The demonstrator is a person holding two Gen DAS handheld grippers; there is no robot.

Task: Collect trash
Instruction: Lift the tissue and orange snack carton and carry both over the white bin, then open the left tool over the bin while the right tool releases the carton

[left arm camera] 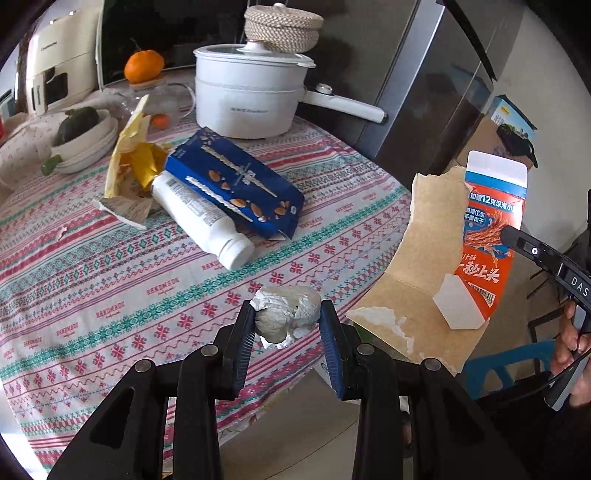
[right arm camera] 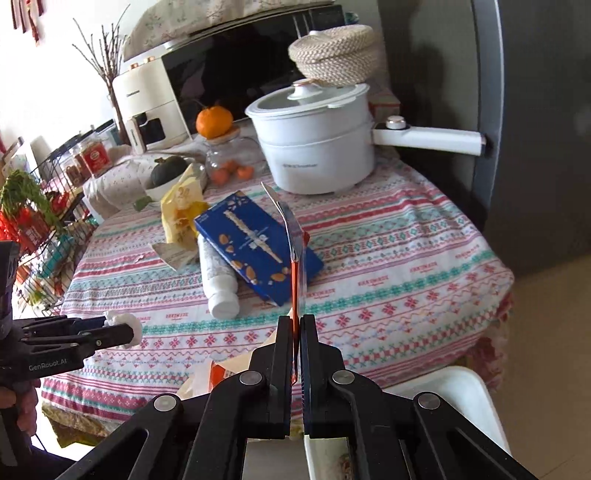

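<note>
My left gripper is shut on a crumpled white tissue ball, held above the near edge of the table; it also shows in the right wrist view. My right gripper is shut on a flattened orange and brown carton, seen edge-on; in the left wrist view the carton hangs beyond the table's right edge. On the patterned tablecloth lie a blue box, a white bottle and a torn yellow wrapper.
A white pot with a handle stands at the table's back, a woven basket above it. A bowl with a dark squash and an orange sit at the left. A white bin is below my right gripper.
</note>
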